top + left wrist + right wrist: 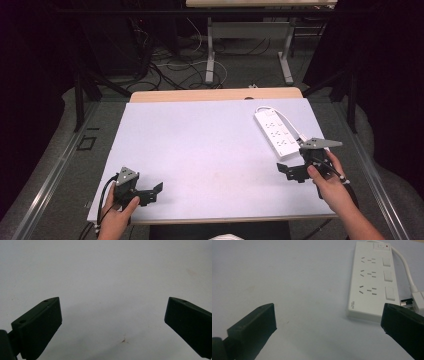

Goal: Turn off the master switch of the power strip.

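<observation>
High view: white table (200,145) across the middle of the frame, floor cables and desk legs beyond it at the top. Left gripper (150,192) at lower left of the frame, held by the left hand (117,212), jaws spread and holding nothing, low over bare tabletop. Right gripper (290,172) at lower right, gripped by the right hand (332,185), grey three-cornered plate on top, jaws also spread and empty. White power strip (275,132) lies flat in the right half of the frame, just beyond the right gripper, running diagonally from upper left to lower right, its white cord (287,120) looping along its right side. Left gripper view: two black jaws wide apart at lower left and lower right, plain white surface between them, one small brown speck (124,341) near bottom centre. Right gripper view: jaws wide apart at the bottom corners; power strip in the upper right, three socket sets with three switches, a red light near its top end, and a white plug (418,298) beside its lower right corner, close to the right-hand jaw.
</observation>
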### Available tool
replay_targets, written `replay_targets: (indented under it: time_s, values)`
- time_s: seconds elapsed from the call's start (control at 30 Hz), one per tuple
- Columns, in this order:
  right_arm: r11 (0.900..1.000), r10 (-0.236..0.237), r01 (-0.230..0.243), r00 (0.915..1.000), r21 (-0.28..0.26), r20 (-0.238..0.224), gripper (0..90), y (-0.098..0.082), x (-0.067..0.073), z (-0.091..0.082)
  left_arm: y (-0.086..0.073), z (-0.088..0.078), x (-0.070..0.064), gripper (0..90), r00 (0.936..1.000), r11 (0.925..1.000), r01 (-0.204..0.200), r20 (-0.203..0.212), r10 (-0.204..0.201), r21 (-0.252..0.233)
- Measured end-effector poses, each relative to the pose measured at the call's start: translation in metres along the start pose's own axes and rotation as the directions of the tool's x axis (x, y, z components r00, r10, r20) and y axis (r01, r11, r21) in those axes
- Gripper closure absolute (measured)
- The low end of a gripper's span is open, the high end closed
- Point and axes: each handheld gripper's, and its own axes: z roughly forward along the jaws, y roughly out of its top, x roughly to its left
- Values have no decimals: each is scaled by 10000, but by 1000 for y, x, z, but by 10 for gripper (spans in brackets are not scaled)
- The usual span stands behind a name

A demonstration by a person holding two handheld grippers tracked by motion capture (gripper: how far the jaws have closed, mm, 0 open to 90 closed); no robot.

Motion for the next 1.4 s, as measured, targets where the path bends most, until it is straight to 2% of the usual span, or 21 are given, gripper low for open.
replay_targets:
  time_s: [0.13,0.4,0.5,0.53,0.63,0.7,0.93,1.0,1.07,1.2,1.27,1.4]
  values:
    - [9997,191,-189,9998,-177,68,0,-11,3,-4,0,0,0,10,10000,10000,8,3,-8,7]
    - [9991,134,-114,9987,-398,491,0,-32,4,-7,0,0,0,10,10000,10000,-6,11,6,24]
    - [9980,372,-344,9979,-522,528,0,-42,4,-7,0,0,0,10,10000,10000,22,-10,-22,-11]
    - [9968,590,-560,9968,-566,534,0,-50,3,-7,0,0,0,10,10000,10000,23,-13,-23,-5]
    - [9959,686,-654,9963,-618,508,0,-57,0,-6,0,0,0,10,10000,10000,6,-5,-6,17]
    - [9955,784,-744,9946,-589,680,0,-64,-3,-5,0,0,0,10,10000,10000,6,8,-6,13]
    - [9925,992,-932,9921,-786,767,0,-74,-11,-4,0,0,-1,10,10000,10000,11,-20,-11,41]
    - [9910,1098,-1013,9890,-873,992,0,-78,-12,-1,0,1,-1,10,10000,10000,47,-25,-47,27]
    - [9914,1092,-1019,9900,-826,891,0,-79,-13,-1,0,1,-1,10,10000,10000,30,-33,-30,19]
    - [9925,1054,-976,9881,-730,1120,0,-82,-16,1,0,1,-1,10,10000,10000,47,-32,-46,22]
    - [9910,1202,-1097,9816,-774,1483,0,-85,-18,2,-1,1,-1,10,10000,10000,57,-33,-57,13]
    - [9905,1340,-1272,9773,-517,1642,0,-88,-21,1,-1,1,-1,10,10000,10000,38,-24,-38,50]
